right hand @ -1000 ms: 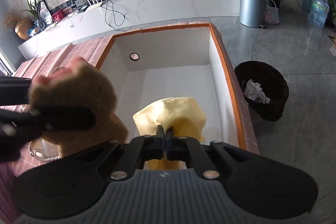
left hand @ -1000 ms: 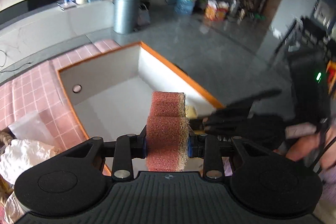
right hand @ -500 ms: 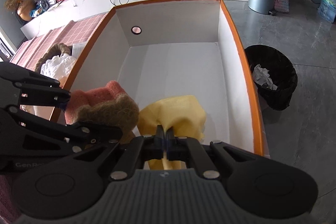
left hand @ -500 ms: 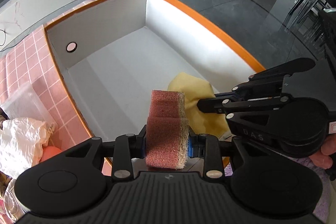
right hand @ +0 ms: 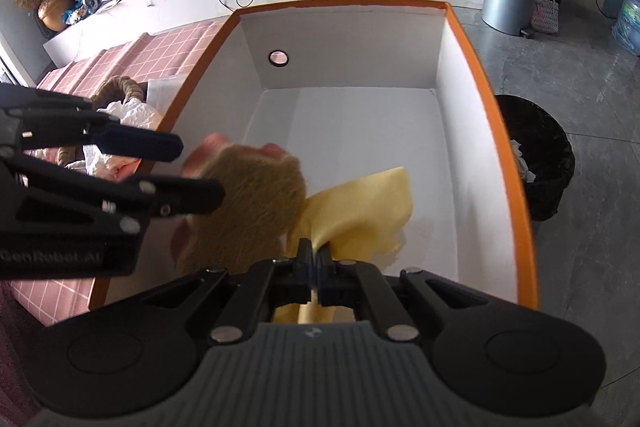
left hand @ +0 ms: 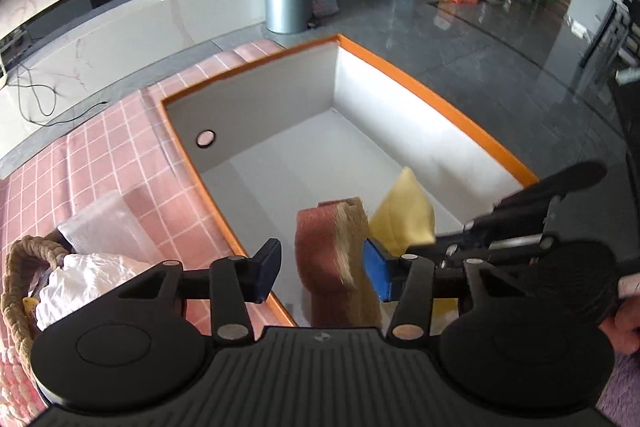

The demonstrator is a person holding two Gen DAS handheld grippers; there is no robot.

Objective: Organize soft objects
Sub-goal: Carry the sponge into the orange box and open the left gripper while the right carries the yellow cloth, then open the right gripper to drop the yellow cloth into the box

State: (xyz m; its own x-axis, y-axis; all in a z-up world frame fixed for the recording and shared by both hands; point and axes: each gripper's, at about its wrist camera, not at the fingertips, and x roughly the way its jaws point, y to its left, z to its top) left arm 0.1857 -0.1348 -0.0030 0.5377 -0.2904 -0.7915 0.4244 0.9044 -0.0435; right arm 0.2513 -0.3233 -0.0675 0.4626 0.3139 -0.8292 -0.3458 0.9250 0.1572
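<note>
Sponge let go over the orange-rimmed bin, yellow cloth next

Left wrist view: the left hand-held gripper [left hand: 320, 269] is opening, its pads off the red-and-tan sponge [left hand: 334, 259], which hangs blurred between them above the near end of the bin [left hand: 436, 99]; best to keep the jaws spreading and hold over the bin so it drops inside. The pink-tiled worktop [left hand: 120, 147] lies left of the bin, grey floor right. Right wrist view: the right hand-held gripper [right hand: 314, 261] is clamped on the yellow cloth [right hand: 360, 215], above the bin's near end [right hand: 480, 75]; a black waste basket [right hand: 540, 155] stands right of the bin
</note>
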